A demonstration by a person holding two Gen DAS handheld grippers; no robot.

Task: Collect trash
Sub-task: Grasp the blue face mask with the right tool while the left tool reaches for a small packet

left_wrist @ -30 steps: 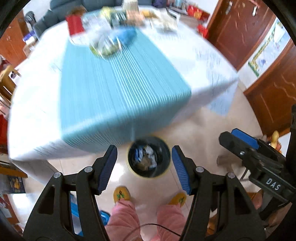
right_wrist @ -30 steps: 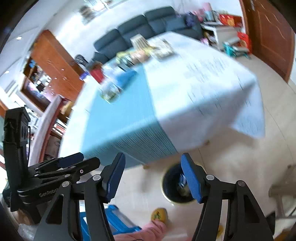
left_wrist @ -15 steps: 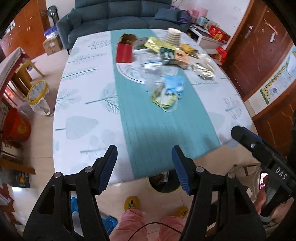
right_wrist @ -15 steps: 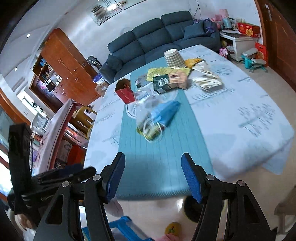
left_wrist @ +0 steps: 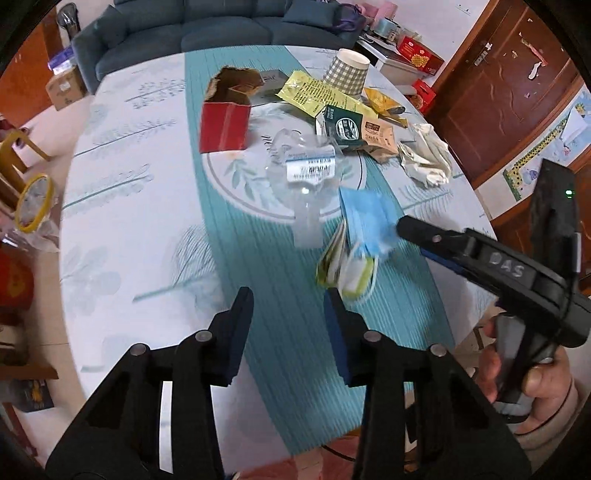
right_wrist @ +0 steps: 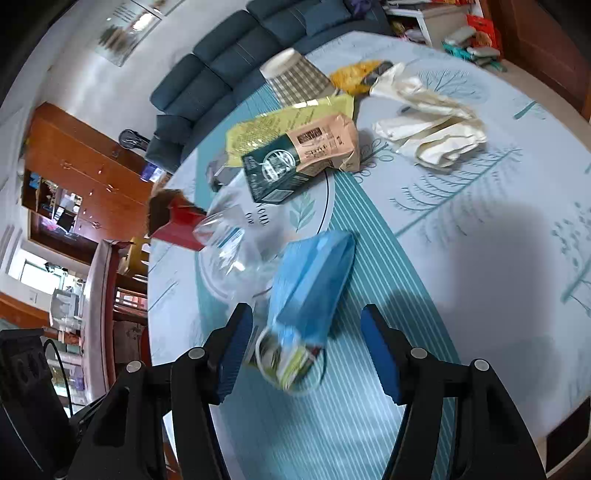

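Trash lies on the table runner (left_wrist: 280,295): a blue face mask (right_wrist: 312,273) over a green-white wrapper (right_wrist: 291,363), a clear plastic bottle (left_wrist: 306,173), a red carton (left_wrist: 223,125), a green and tan bag (right_wrist: 299,157), a yellow packet (left_wrist: 314,96), a checked paper cup (left_wrist: 347,75) and crumpled white paper (right_wrist: 428,122). My right gripper (right_wrist: 306,349) is open, its fingers either side of the mask and wrapper, just above them. It also shows in the left wrist view (left_wrist: 410,230). My left gripper (left_wrist: 290,325) is open and empty over the runner, short of the wrapper (left_wrist: 343,266).
The oval table has a white leaf-print cloth (left_wrist: 122,206). A dark blue sofa (left_wrist: 207,26) stands behind it. Wooden doors (left_wrist: 498,92) are at the right. A yellow-rimmed bin (left_wrist: 33,203) and red items sit on the floor at the left.
Both grippers have swung up from the floor bin under the table's edge and moved forward over the table. The right gripper now straddles the blue mask. Both stay open.
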